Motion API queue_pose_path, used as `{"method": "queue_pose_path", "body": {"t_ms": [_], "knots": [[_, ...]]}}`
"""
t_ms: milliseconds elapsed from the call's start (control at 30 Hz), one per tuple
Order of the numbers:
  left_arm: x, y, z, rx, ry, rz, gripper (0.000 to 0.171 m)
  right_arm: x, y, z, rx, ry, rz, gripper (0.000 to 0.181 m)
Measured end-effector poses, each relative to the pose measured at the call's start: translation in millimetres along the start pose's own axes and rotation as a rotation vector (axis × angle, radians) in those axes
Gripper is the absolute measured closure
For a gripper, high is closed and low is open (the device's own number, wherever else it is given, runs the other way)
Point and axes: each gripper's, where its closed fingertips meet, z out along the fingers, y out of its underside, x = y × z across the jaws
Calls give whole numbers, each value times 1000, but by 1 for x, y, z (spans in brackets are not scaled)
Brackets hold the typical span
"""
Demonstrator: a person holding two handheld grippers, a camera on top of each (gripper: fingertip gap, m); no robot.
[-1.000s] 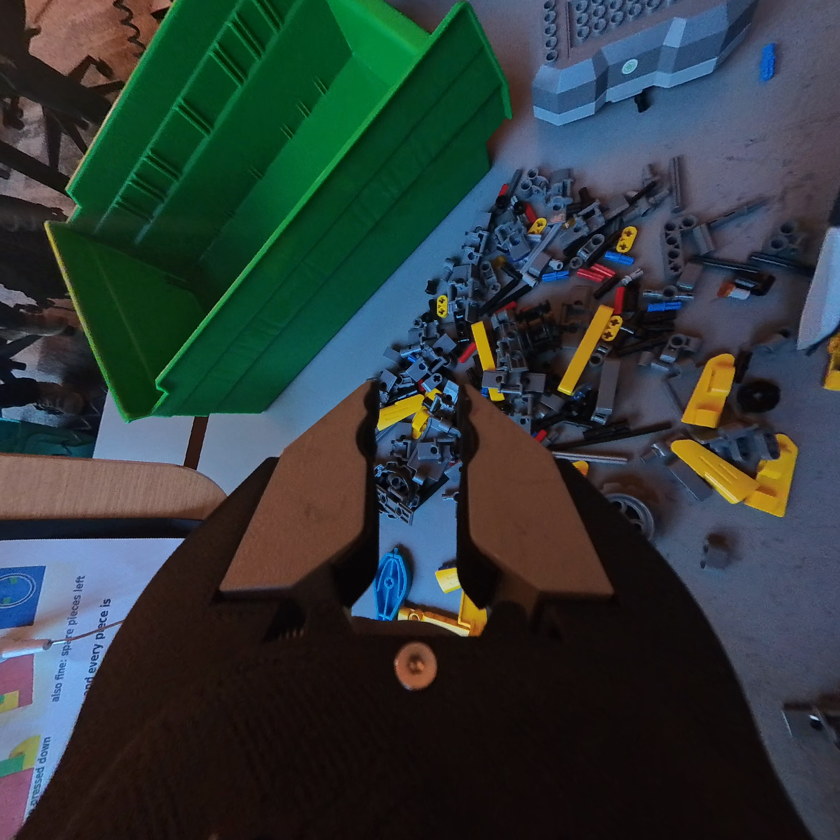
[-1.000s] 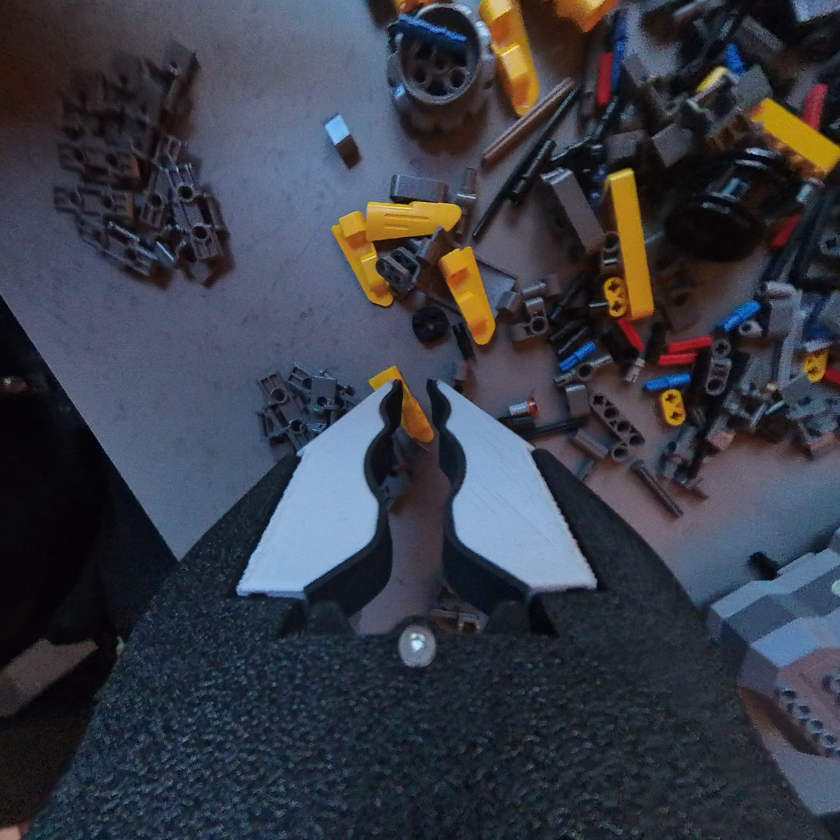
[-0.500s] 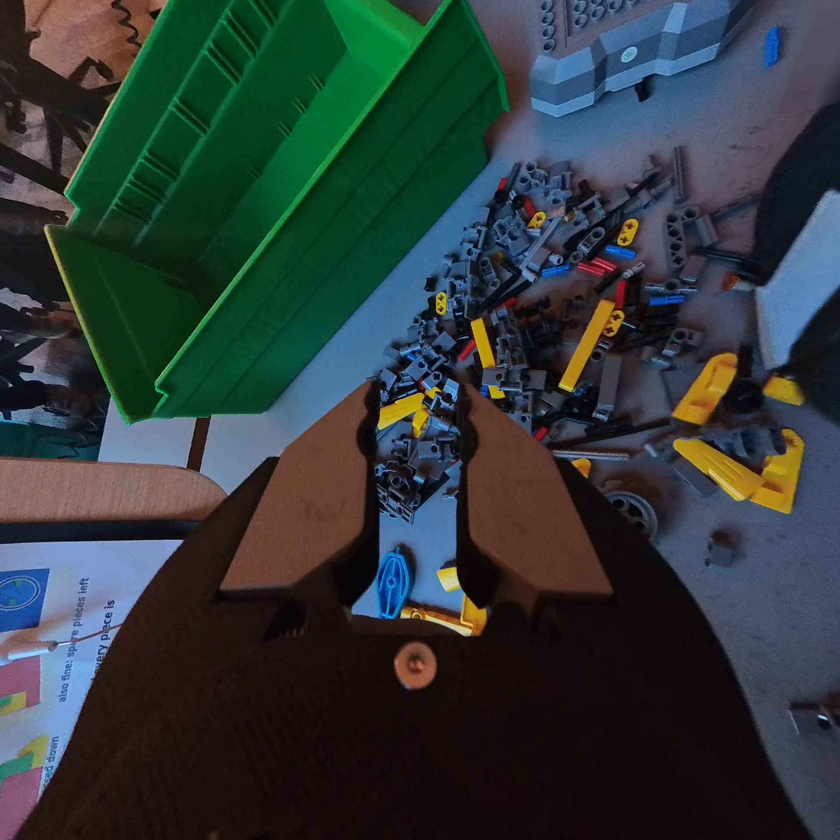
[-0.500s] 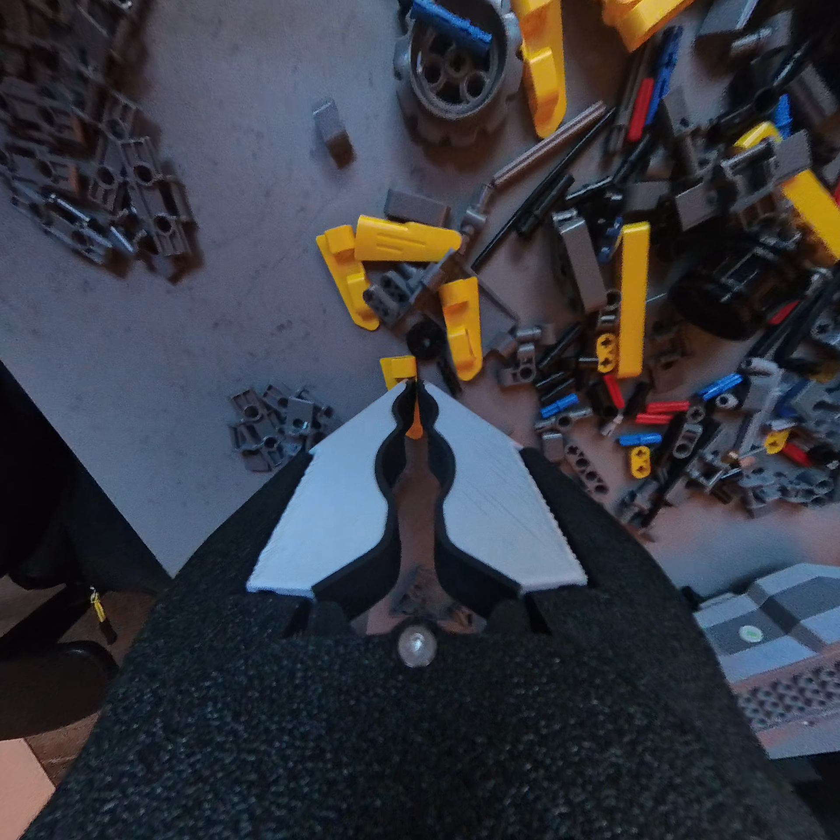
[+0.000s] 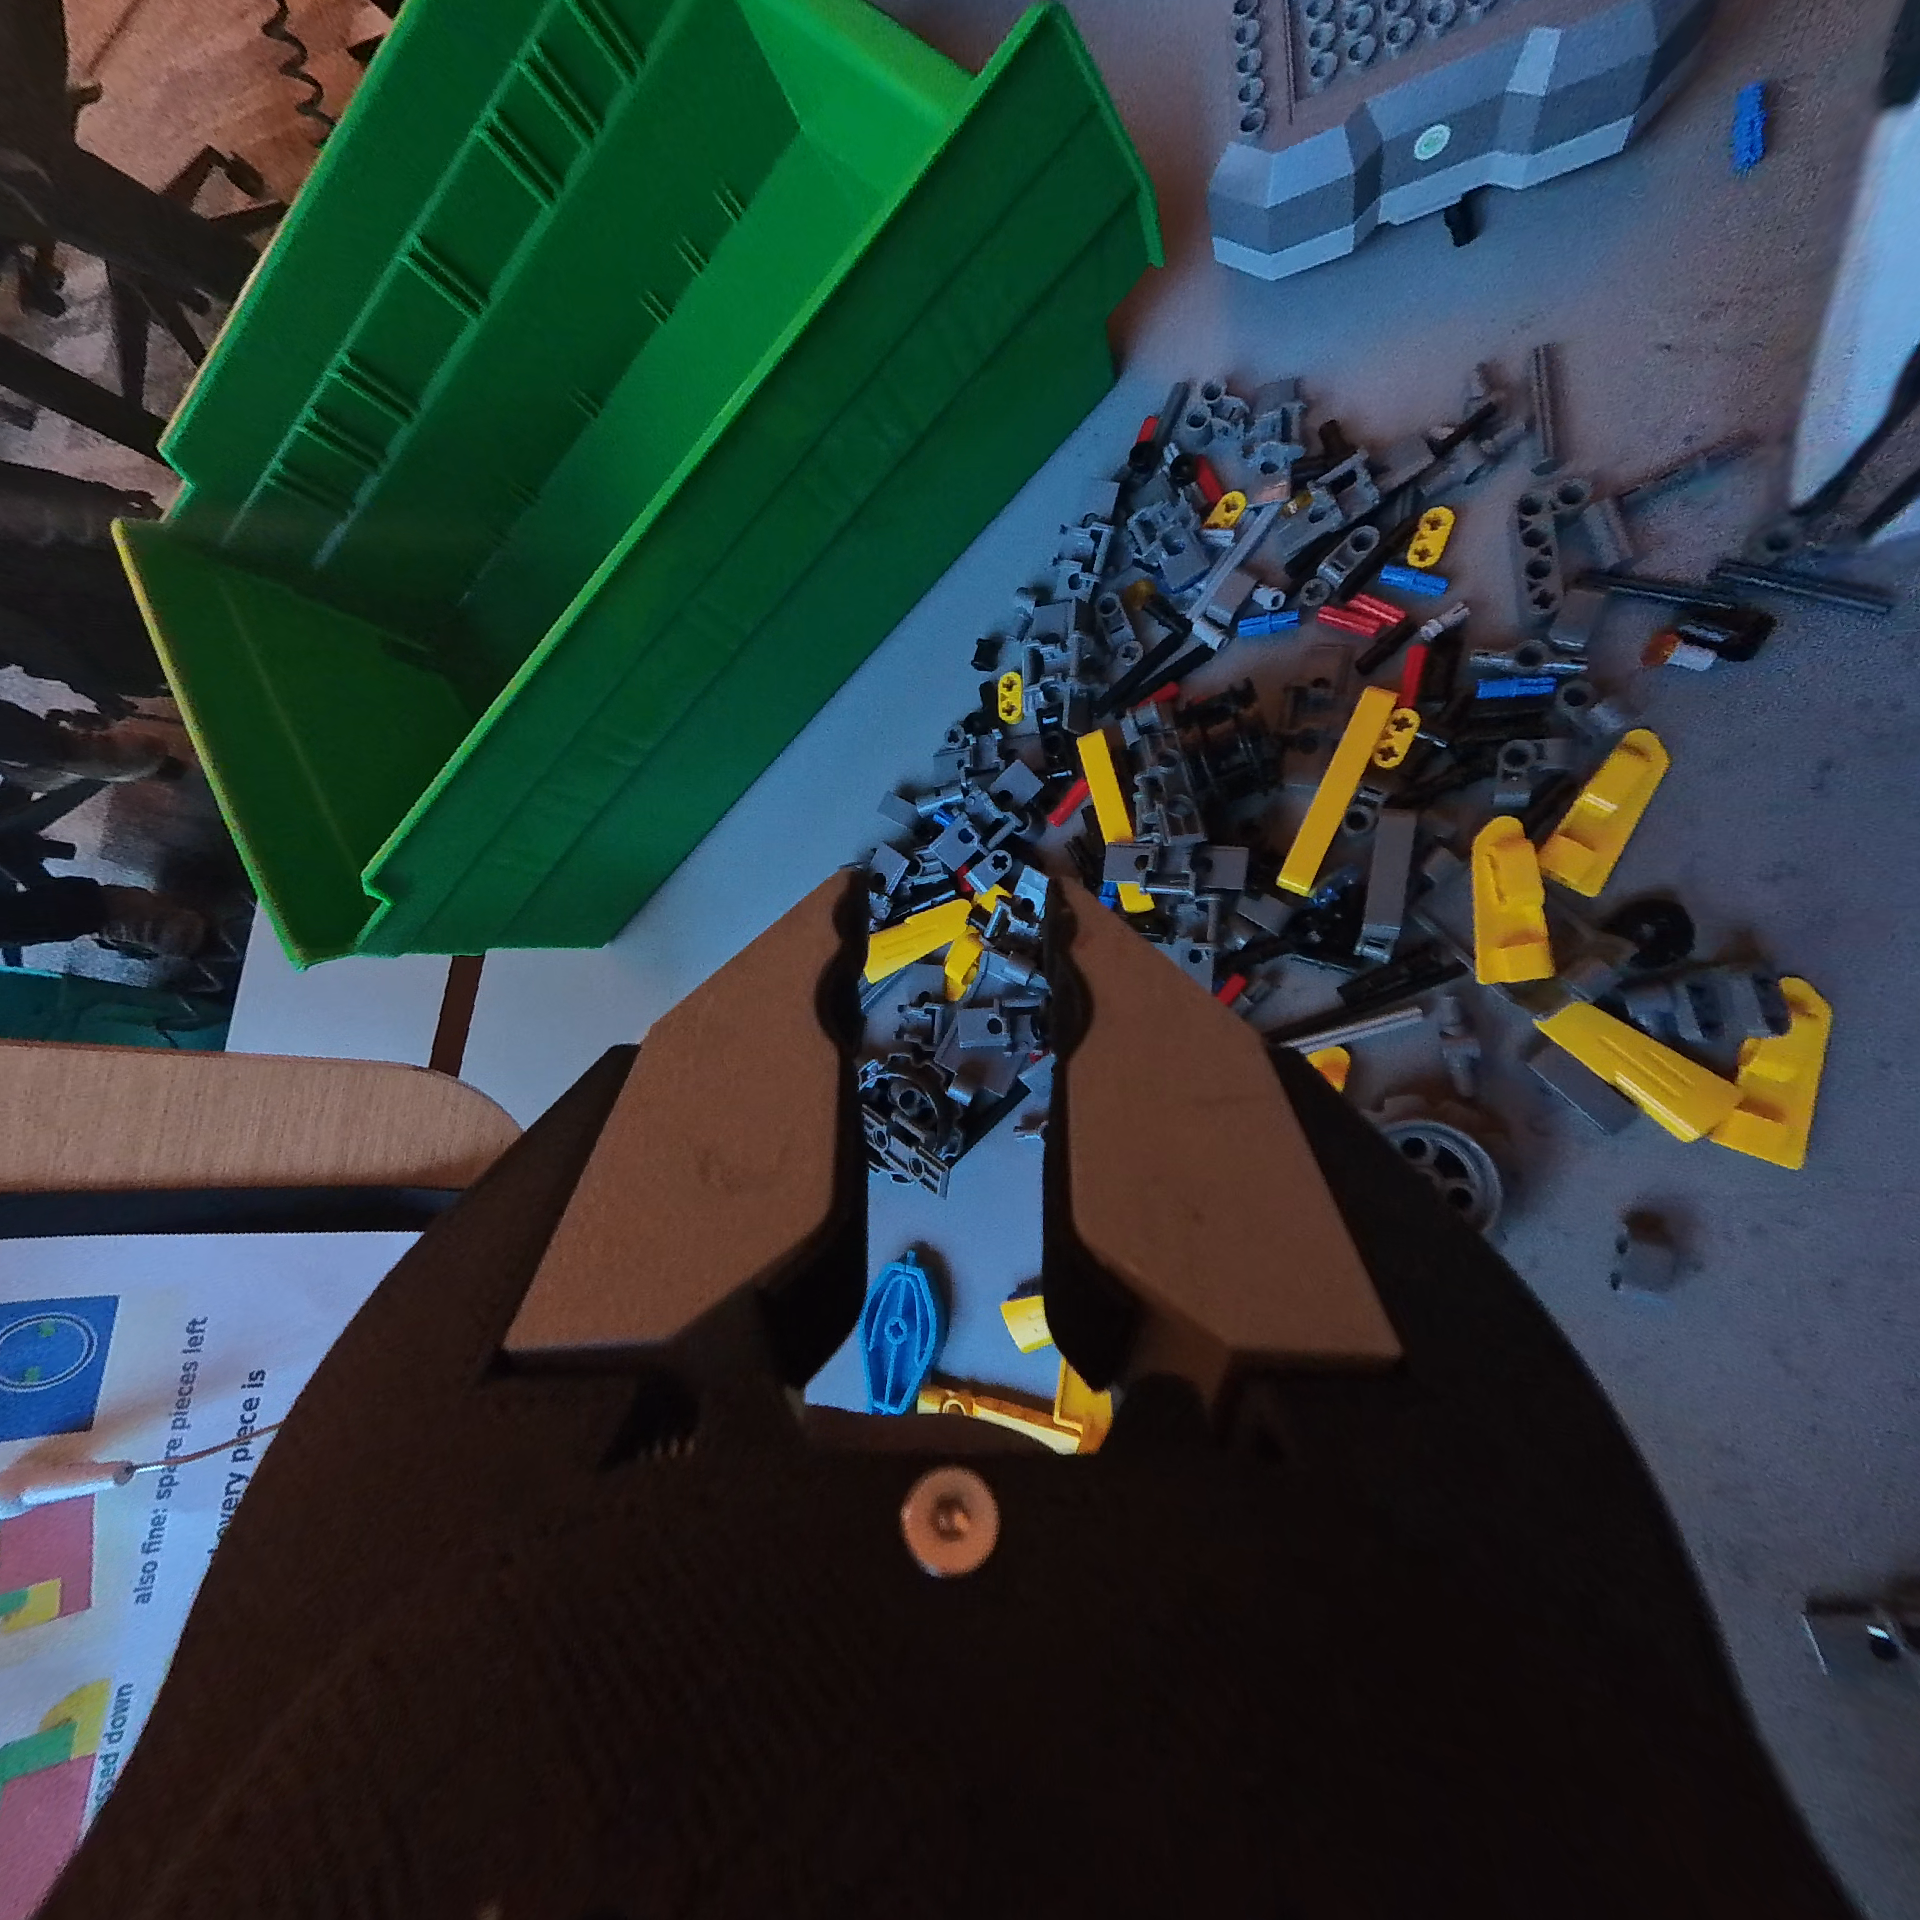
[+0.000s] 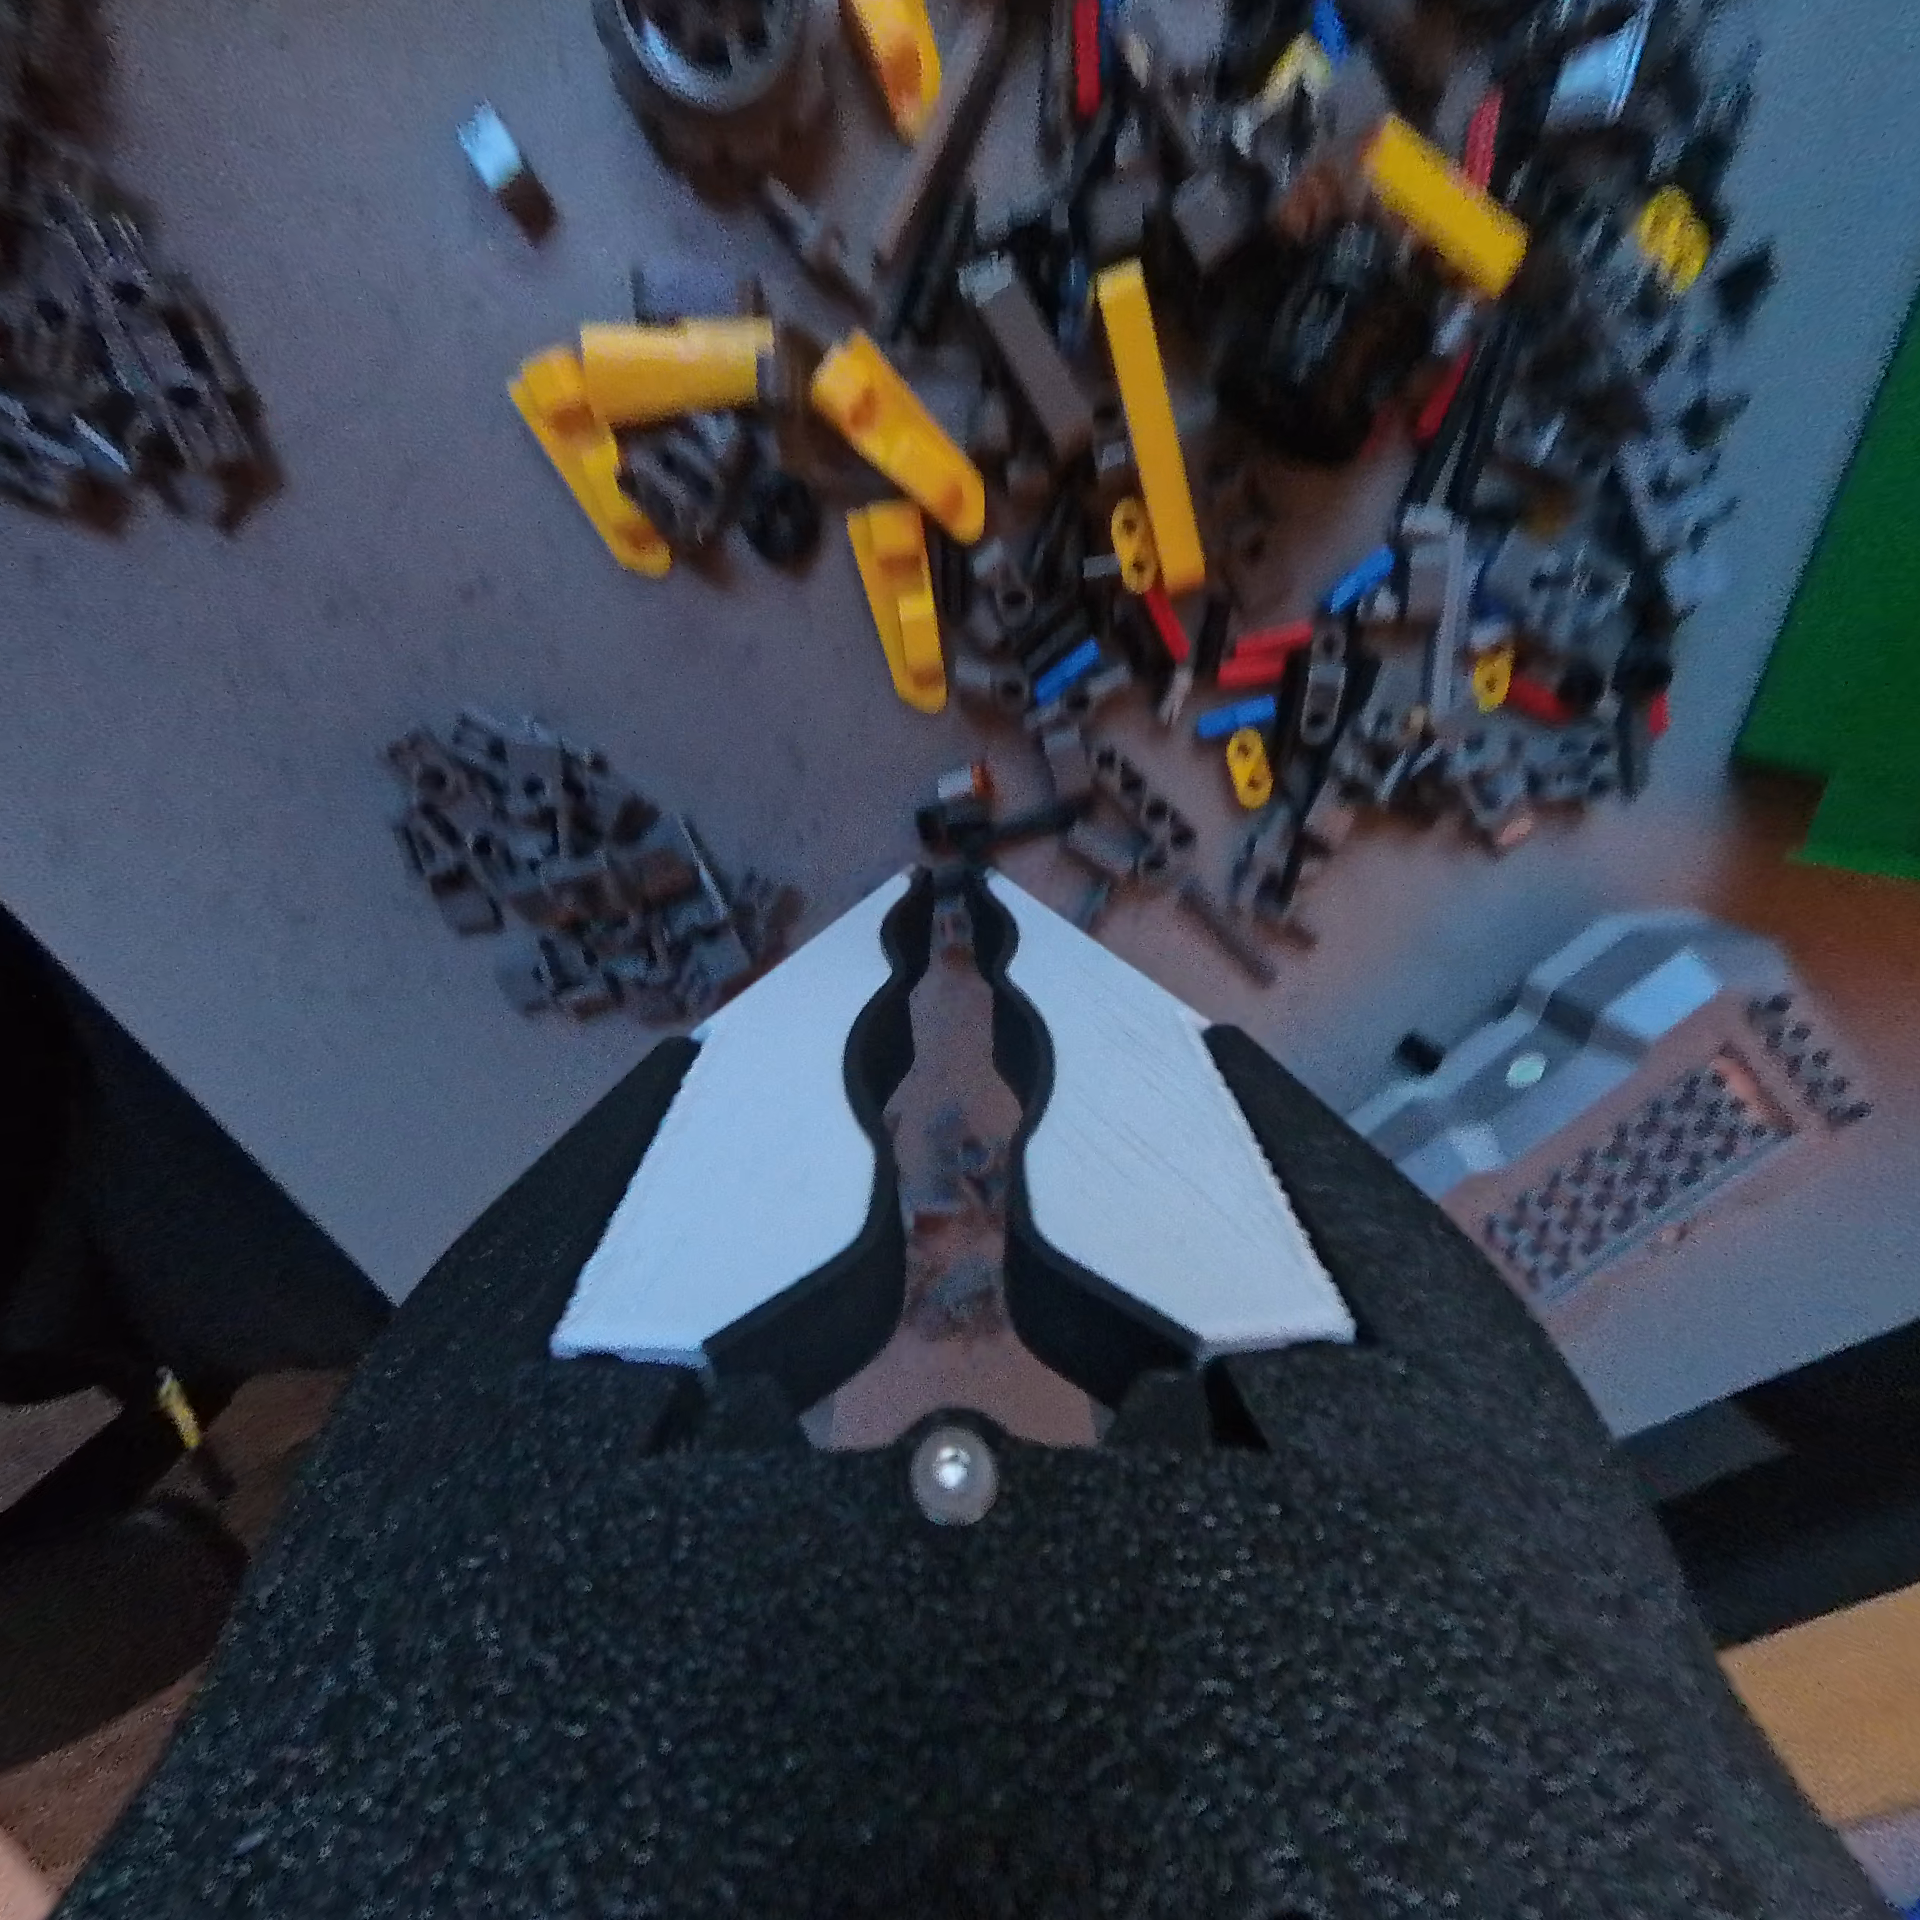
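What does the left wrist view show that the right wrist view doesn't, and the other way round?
Only the left wrist view shows the blue oval plastic piece and the printed paper sheet at lower left. Only the right wrist view shows the separate heap of small dark grey connector pieces. Both show the green plastic bin, the grey studded base piece and the mixed pile of small plastic building pieces.
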Motion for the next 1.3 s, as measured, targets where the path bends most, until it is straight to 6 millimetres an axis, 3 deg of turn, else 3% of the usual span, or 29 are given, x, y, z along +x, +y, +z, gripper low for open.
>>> {"method": "queue_pose_path", "body": {"t_ms": [100, 200, 633, 767, 867, 933, 1033, 1300], "knots": [[0, 0, 0, 0, 0, 1, 142, 0, 31, 6, -56, -17, 46, 176], [0, 2, 0, -6, -2, 1, 142, 1, 46, 17, -91, -16, 69, 176], [1, 4, 4, -21, 1, 6, 142, 14, -22, 37, 69, -52, 78, 181], [-1, 5, 2, -18, -3, -1, 141, 12, -19, 24, 98, -38, 98, 181], [-2, 4, 2, -12, -3, -8, 142, -7, -13, 14, 130, -116, 126, 179], [-1, 4, 2, -13, -1, -5, 142, -17, -9, 17, 127, -144, 121, 178], [0, 3, 1, -15, 0, 3, 142, -19, -2, 30, 80, -118, 103, 177], [-1, 5, 1, -17, -1, 1, 141, -8, -23, 38, 165, -110, 124, 179]]}}
